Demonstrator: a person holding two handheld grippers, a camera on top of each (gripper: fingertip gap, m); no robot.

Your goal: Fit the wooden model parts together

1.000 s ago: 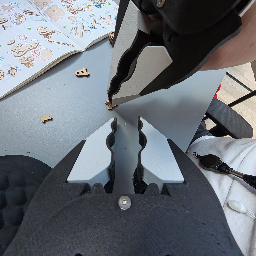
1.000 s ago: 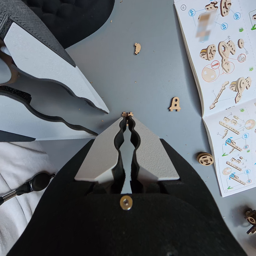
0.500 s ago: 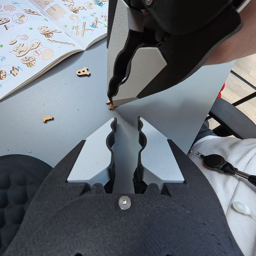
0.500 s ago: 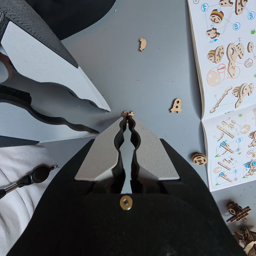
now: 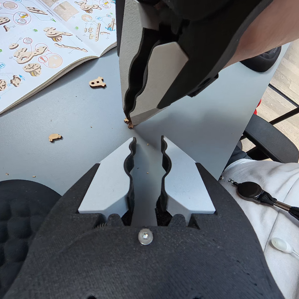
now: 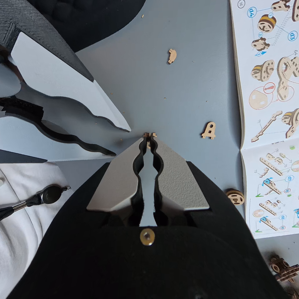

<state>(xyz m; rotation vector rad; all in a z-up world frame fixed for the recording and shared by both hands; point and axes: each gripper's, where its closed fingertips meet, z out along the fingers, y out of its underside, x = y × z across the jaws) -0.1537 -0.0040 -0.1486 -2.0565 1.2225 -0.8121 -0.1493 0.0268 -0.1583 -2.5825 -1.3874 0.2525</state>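
Note:
My right gripper (image 6: 149, 139) is shut on a small flat wooden part (image 6: 150, 134) whose pegs stick out past the tips; the rest of it is hidden between the pads. In the left wrist view the right gripper (image 5: 129, 119) points down at the grey table with the wooden part (image 5: 129, 123) at its tip. My left gripper (image 5: 148, 138) is open and empty, its tips just short of the held part. It also shows in the right wrist view (image 6: 123, 141), at the left. Two loose parts lie on the table: a pegged tab with a hole (image 6: 209, 131) (image 5: 97, 82) and a small curved piece (image 6: 172, 56) (image 5: 55, 137).
An open instruction booklet (image 6: 267, 113) (image 5: 40, 40) lies on the grey table (image 6: 161, 80). A round wooden disc (image 6: 235, 199) sits by its edge and a dark assembled piece (image 6: 284, 269) at the lower right. A black cushion (image 5: 17, 218), a person's white shirt (image 5: 267, 210) and a badge reel (image 5: 250, 191) lie near. Left and right tips are no more than a few centimetres apart. The round wooden disc (image 6: 235, 199) lies around 12 cm away from my right fingertips.
The right gripper has swung more upright with the part still pinched at its tip. The left gripper has stayed open and barely moved.

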